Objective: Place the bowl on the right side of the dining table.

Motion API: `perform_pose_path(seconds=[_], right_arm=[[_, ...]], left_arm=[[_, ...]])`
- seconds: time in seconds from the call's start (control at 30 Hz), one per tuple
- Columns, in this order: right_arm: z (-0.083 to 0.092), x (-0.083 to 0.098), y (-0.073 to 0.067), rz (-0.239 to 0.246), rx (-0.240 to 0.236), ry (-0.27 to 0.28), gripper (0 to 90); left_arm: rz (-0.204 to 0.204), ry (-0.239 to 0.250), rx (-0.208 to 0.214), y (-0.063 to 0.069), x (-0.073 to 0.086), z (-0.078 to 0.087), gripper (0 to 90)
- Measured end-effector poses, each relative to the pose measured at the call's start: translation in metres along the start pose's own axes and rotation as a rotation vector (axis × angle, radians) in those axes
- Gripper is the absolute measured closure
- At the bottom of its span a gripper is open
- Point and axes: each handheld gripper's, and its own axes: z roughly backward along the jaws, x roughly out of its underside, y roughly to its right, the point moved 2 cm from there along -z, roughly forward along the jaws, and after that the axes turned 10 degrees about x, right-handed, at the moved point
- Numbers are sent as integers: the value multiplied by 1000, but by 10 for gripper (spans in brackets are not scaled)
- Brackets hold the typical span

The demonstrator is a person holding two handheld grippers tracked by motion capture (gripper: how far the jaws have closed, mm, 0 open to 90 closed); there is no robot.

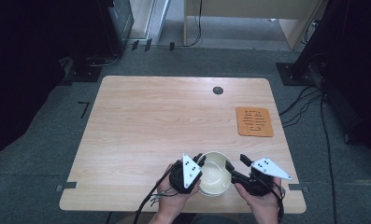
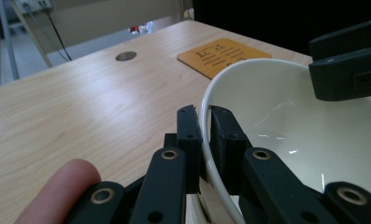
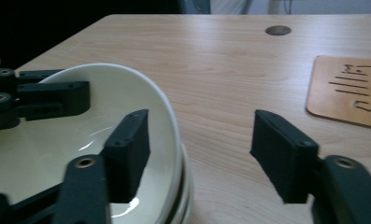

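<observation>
Cream bowl (image 1: 214, 171) sits at the near edge of the light wood desk (image 1: 150, 121), right of centre, between the two hands; in the right gripper view (image 3: 103, 107) it looks stacked on at least one more bowl, extra rims showing under it. Left gripper (image 1: 199, 161) is clamped on the bowl's left rim, one jaw inside and one outside, both pressed to the wall, clear in the left gripper view (image 2: 202, 126). Left hand (image 1: 174, 191) wraps that gripper's body, a fingertip (image 2: 57, 186) showing at the bottom left. Right gripper (image 1: 236, 164) is spread wide, released, holding nothing: in the right gripper view (image 3: 202, 140) one jaw hangs over the bowl's inside, the other out over bare desk, rim between them, not touching as far as visible. Right hand (image 1: 260, 200) holds it from below. Orange slotted mat (image 1: 254, 122) lies flat toward the right edge, well apart from the bowl. Small dark round grommet (image 1: 217, 90) sits near the far edge.
</observation>
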Motion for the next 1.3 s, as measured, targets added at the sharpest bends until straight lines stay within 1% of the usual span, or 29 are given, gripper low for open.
perform_pose_path(seconds=[0.1,0.13,0.17,0.2,0.3,0.37,0.4,0.43,0.47,0.5,0.53,0.57,0.63,0.67,0.73,0.8,0.9,0.93,0.97,1.0,1.03,1.07,1.1,1.13,1.17,1.2,1.23,1.27,1.3], right_arm=[[-1,1,-4,2,-30,1,450],[-2,2,-7,0,-53,-2,476],[-2,2,-7,0,-53,-2,476],[-4,4,-9,-16,-74,-11,521],[-6,6,-10,-14,-69,-18,552],[-8,7,-12,-21,-57,-20,606],[-10,7,-13,-69,-81,-26,654],[-11,8,-13,-92,-89,-24,677],[-11,8,-13,-92,-89,-24,677],[-12,8,-16,-88,-67,-22,728],[-12,8,-16,-88,-67,-22,728],[-13,8,-19,-63,-35,-26,769],[-14,8,-21,-58,-23,-26,797],[-14,8,-24,-47,3,-22,820],[-14,8,-24,-46,9,-21,828],[-14,8,-24,-76,3,-18,842],[-14,6,-23,-85,9,-7,850],[-13,5,-23,-80,17,4,849],[-12,2,-24,-59,37,18,849],[-11,1,-24,-57,42,24,849],[-10,1,-24,-60,42,32,849],[-9,0,-23,-64,46,39,849],[-8,0,-22,-67,52,43,849],[-8,0,-22,-67,52,43,849],[-6,-2,-18,-73,66,58,848],[-6,-2,-18,-73,66,58,848],[-4,-4,-14,-82,77,72,848],[-3,-5,-12,-84,80,81,848],[-3,-5,-12,-84,80,81,848]], left_arm=[[-3,43,-11,0,-2,4,832],[-6,55,-17,0,-3,5,833],[-8,64,-22,-1,-4,6,833],[-10,83,-29,-1,-6,8,832],[-9,96,-33,-2,-7,10,832],[-15,111,-36,-2,-7,11,832],[-22,128,-39,-1,-7,12,831],[-22,128,-39,-1,-7,12,831],[-27,133,-42,-1,-7,13,831],[-34,146,-45,1,-7,14,828],[-34,146,-45,1,-7,14,826],[-41,157,-50,2,-7,14,826],[-45,161,-52,2,-7,15,825],[-55,172,-54,3,-6,16,823],[-59,175,-56,3,-6,16,823],[-62,176,-59,3,-6,17,822],[-46,168,-59,3,-5,16,823],[-33,165,-49,1,-5,17,823],[-2,168,-24,-1,-6,18,817],[-2,168,-24,-1,-6,18,805],[19,186,-4,-3,-9,21,767],[19,186,-4,-3,-9,21,715],[50,195,21,-6,-12,25,665],[50,195,21,-6,-12,25,613],[65,197,27,-8,-12,27,559],[82,201,39,-10,-13,29,559],[117,201,56,-14,-15,32,415],[117,201,56,-14,-15,32,346],[133,200,69,-16,-15,34,346]])
